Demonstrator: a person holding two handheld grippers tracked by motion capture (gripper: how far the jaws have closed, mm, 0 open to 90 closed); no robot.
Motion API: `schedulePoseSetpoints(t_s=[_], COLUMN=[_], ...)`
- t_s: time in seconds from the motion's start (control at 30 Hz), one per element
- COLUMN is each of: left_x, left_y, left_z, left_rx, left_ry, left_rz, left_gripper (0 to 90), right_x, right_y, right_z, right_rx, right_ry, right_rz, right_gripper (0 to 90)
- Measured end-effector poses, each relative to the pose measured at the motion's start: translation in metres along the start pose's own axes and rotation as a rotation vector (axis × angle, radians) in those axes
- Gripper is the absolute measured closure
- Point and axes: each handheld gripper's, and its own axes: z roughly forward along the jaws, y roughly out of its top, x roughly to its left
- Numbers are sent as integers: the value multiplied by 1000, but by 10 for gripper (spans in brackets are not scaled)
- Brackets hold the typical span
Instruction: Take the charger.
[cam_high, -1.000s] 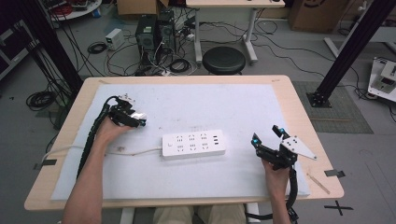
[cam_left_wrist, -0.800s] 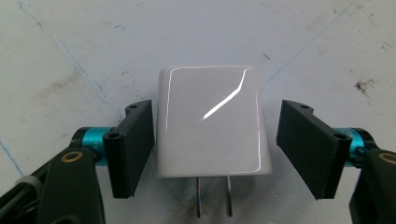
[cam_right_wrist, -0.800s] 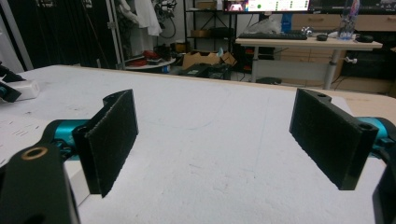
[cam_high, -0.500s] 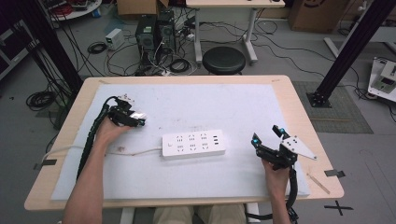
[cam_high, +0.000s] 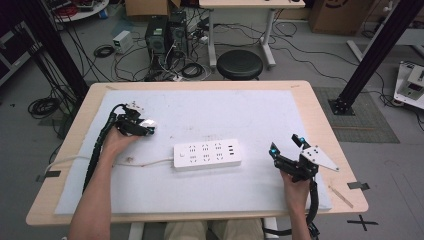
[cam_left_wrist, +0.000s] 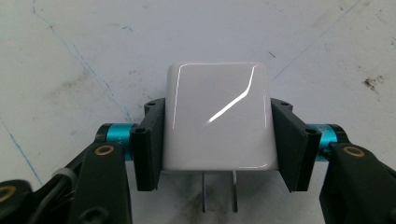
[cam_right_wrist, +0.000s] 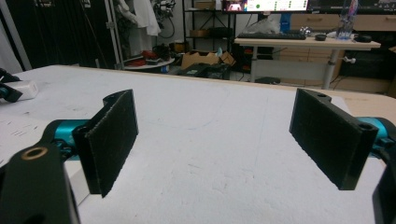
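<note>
We see left gripper (cam_left_wrist: 217, 135) | jaws just closed, clamping glossy white rounded-square plastic charger (cam_left_wrist: 217, 116), two metal prongs, over scuffed white desk mat (cam_high: 240, 115) | right gripper (cam_right_wrist: 215, 140) wide, ribbed black pads (cam_right_wrist: 112, 140) bare.

No legible text, label, brand, number or sign is showing on any item. The white charger (cam_left_wrist: 217, 116) and the power strip (cam_high: 207, 155) are presenting no readable markings.

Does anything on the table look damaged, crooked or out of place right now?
Nothing stands out. The white power strip lies flat and square on the white mat, and the left gripper holds the glossy white plug adapter evenly by its sides.
</note>
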Motion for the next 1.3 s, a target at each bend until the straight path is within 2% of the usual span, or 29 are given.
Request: schedulePoseSetpoints(t_s=[0.27,0.4,0.53,0.67,0.9,1.23,1.27,1.3], left_x=[-2,-2,-3,-8,-22,-54,-54,-61], left_y=[0,2,3,5,11,15,15,15], left_z=[0,-4,-7,-15,-29,-44,-44,-46], left_rx=[-1,-12,-21,-42,-83,-119,-119,-125], left_ry=[8,21,20,5,2,-14,-14,-21], left_rz=[-5,10,11,17,42,82,82,90], left_gripper=[425,426,425,425,425,425,425,425], right_x=[0,0,1,0,1,1,1,1], right_y=[0,0,0,0,0,0,0,0], right_z=[0,0,0,1,1,1,1,1], right_rx=[1,1,9,1,3,6,6,10], right_ry=[-1,-1,-2,-2,-4,-5,-5,-3], right_rz=[-1,-4,11,-5,-4,-12,-12,-8], right_gripper=[157,157,157,157,157,157,157,158])
